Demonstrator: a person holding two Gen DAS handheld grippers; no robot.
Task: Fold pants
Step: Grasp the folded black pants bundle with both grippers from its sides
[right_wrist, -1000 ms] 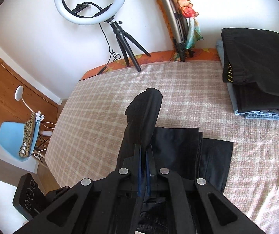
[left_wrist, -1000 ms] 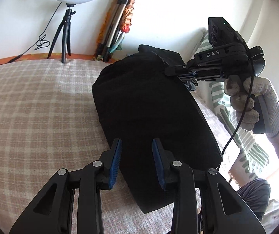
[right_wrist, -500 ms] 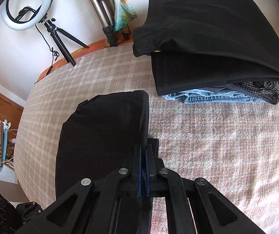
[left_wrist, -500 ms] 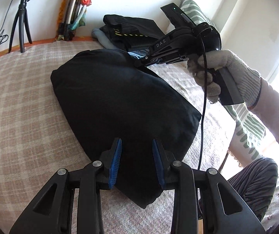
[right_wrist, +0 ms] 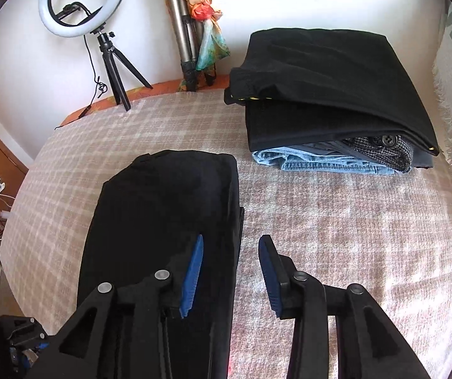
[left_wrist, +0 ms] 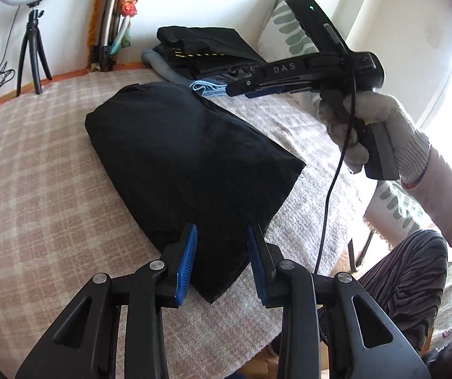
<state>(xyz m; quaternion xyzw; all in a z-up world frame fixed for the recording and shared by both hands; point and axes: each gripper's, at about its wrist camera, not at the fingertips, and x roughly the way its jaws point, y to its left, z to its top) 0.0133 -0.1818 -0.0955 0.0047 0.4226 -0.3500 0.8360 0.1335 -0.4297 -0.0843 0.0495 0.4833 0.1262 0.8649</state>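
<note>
The black pants point(left_wrist: 191, 158) lie folded into a thick bundle on the checked pink blanket point(left_wrist: 36, 189) that covers the bed; the bundle sits near the middle of the blanket, one long edge running toward the wall, the near corner tapering to a point just under the left gripper point(left_wrist: 221, 252); that gripper hangs over this near corner with its blue pads point(left_wrist: 186, 259) set apart and nothing pinched between them, the cloth simply lying below the gap, so it stands open; the right gripper point(right_wrist: 230, 271) is held by a hand in a white knit glove point(left_wrist: 374, 126), a black cable trailing down from it; its jaws are opening at this moment, the left blue pad over the right edge of the pants, the other pad over bare blanket, and no fabric is caught between them; seen from the left side, that gripper floats clear above the far end of the bundle, not touching it; beyond the pants, close to the wall, a stack of folded clothes point(right_wrist: 330, 94) rests on the blanket, black garments on top, blue denim point(right_wrist: 314, 162) and a grey tweed piece point(right_wrist: 380, 151) showing underneath; a ring light on a small tripod point(right_wrist: 80, 3) stands at the bed's far edge, and a folded tripod with a coloured scarf point(right_wrist: 207, 28) leans against the white wall beside it.
</note>
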